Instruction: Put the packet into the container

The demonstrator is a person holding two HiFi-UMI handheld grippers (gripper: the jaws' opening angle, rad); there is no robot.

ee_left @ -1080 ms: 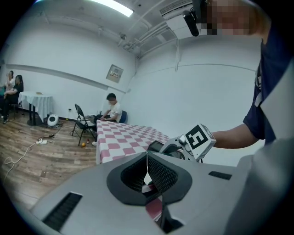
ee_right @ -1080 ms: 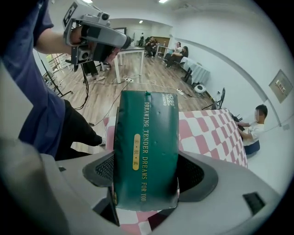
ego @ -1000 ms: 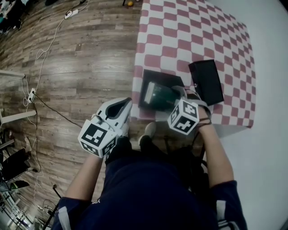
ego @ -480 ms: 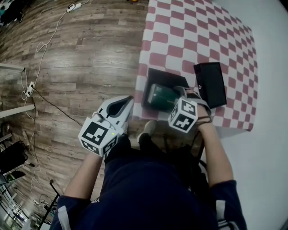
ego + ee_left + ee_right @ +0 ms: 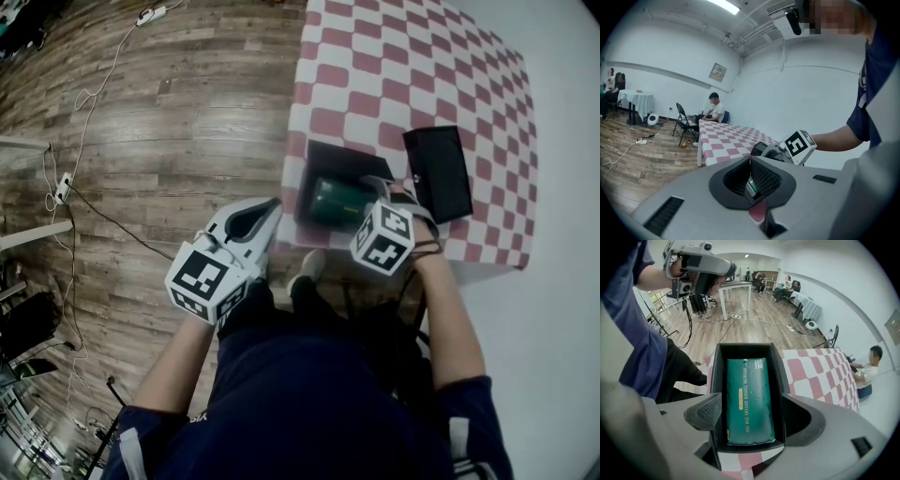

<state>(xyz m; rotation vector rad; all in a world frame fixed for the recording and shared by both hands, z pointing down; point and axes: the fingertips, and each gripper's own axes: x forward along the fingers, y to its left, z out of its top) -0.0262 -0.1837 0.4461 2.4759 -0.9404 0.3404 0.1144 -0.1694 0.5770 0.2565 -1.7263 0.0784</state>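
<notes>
A green packet (image 5: 342,200) (image 5: 747,399) lies flat inside the black open container (image 5: 328,159) (image 5: 745,350), near the front edge of the checked table (image 5: 403,75). My right gripper (image 5: 375,202) (image 5: 754,416) hovers just above it, open, with one jaw on each side of the container and nothing held. My left gripper (image 5: 246,225) (image 5: 751,180) hangs off the table over the wooden floor to the left. Its jaws are shut and hold nothing.
A second black box (image 5: 438,173) lies on the cloth right of the container. The table edge runs just left of the container. Cables and a power strip (image 5: 150,16) lie on the floor. A person sits at the table's far end (image 5: 715,110).
The green packet has gone down from a raised, tilted position into the container and now lies flat there, free of the right jaws. The left gripper has barely moved.
</notes>
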